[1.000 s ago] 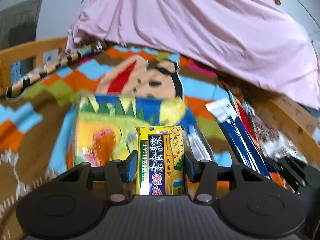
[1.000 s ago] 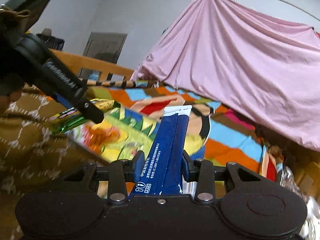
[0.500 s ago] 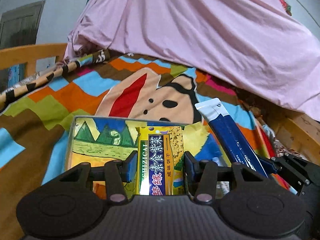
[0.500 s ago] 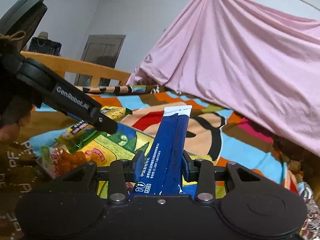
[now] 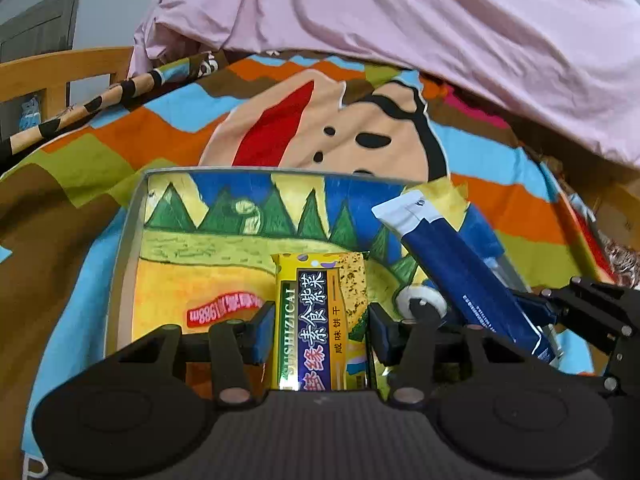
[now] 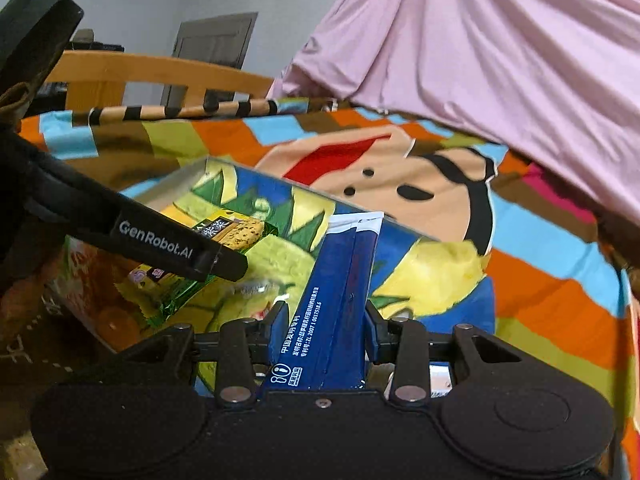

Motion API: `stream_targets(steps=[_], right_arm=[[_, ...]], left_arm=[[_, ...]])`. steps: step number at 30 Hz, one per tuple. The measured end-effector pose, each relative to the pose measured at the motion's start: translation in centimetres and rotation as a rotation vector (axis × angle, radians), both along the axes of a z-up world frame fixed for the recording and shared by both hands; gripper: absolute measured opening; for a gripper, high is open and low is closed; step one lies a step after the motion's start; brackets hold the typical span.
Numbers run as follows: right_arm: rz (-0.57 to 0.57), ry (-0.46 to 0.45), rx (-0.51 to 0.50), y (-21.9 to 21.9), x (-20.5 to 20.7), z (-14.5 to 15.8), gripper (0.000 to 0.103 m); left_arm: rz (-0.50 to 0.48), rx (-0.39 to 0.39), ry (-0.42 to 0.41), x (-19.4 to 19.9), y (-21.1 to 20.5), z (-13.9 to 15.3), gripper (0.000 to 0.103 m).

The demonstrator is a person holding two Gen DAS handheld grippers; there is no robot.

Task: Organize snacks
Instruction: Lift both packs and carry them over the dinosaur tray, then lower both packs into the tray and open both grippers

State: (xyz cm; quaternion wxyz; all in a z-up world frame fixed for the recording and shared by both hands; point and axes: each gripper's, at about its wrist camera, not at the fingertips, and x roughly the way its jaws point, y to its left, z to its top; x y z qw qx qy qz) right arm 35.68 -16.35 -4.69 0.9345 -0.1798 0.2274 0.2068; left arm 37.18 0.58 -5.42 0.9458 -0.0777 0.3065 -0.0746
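Note:
My left gripper (image 5: 322,326) is shut on a yellow cracker packet (image 5: 320,320) with a dark blue label and holds it over an open box (image 5: 132,216) with a painted landscape inside. My right gripper (image 6: 326,330) is shut on a long blue packet (image 6: 336,300) with a white end, also over the box (image 6: 176,184). The blue packet (image 5: 460,272) and right gripper (image 5: 592,316) show at the right of the left wrist view. The left gripper's arm (image 6: 152,236) and the cracker packet (image 6: 224,236) show at the left of the right wrist view.
The box lies on a bright patchwork blanket (image 5: 160,136) with a cartoon face. A pink sheet (image 5: 400,20) hangs behind it. A wooden rail (image 6: 160,76) and a striped pole (image 6: 180,112) run along the far left. A roll of tape (image 5: 420,304) lies in the box.
Both grippers have moved forward and down over the box with their packets still held. The box's inside now fills more of both views.

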Motion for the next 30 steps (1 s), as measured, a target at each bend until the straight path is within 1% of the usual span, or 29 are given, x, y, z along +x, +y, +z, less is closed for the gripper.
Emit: stream_targets(steps=[3, 4, 12, 14, 15, 16, 17, 18, 20, 22, 24, 26, 30], right_arm=[[-0.001, 0.017, -0.009, 0.1, 0.4, -0.6, 0.04], [-0.002, 0.021, -0.011, 0.2, 0.5, -0.8, 0.039], [-0.014, 0.051, -0.019, 0.4, 0.9, -1.9, 0.04], [-0.012, 0.051, -0.022, 0.4, 0.8, -2.0, 0.043], [-0.009, 0.051, -0.02, 0.4, 0.8, -2.0, 0.044], [-0.008, 0.046, -0.02, 0.4, 0.7, -1.9, 0.05], [-0.009, 0.04, -0.021, 0.4, 0.6, -1.8, 0.057], [-0.009, 0.036, -0.019, 0.3, 0.6, -1.7, 0.059], [-0.012, 0.03, -0.011, 0.1, 0.5, -1.3, 0.067], [-0.016, 0.017, -0.002, -0.2, 0.2, -0.8, 0.072], [-0.022, 0.004, 0.002, -0.4, 0.0, -0.3, 0.076], [-0.025, -0.013, 0.009, -0.7, -0.3, 0.4, 0.082], [-0.035, -0.046, 0.048, -1.4, -1.1, 2.1, 0.088]], left_arm=[[0.007, -0.012, 0.02, 0.3, 0.2, -0.6, 0.052], [0.008, -0.013, 0.023, 0.3, 0.2, -0.7, 0.052], [0.004, -0.004, 0.016, 0.2, 0.1, -1.1, 0.053], [0.003, -0.006, 0.017, 0.2, 0.1, -1.1, 0.054], [0.004, -0.012, 0.018, 0.2, 0.1, -1.1, 0.059], [0.004, -0.025, 0.016, 0.2, 0.2, -1.1, 0.061], [0.004, -0.037, 0.013, 0.1, 0.3, -1.0, 0.065], [0.008, -0.045, 0.013, 0.0, 0.3, -0.9, 0.067], [0.012, -0.057, 0.014, -0.1, 0.4, -0.7, 0.071], [0.013, -0.067, 0.005, -0.3, 0.4, -0.4, 0.073], [0.02, -0.073, -0.017, -0.7, 0.5, 0.1, 0.08], [0.026, -0.083, -0.041, -1.1, 0.6, 0.8, 0.082], [0.043, -0.083, -0.091, -2.3, 0.7, 2.4, 0.088]])
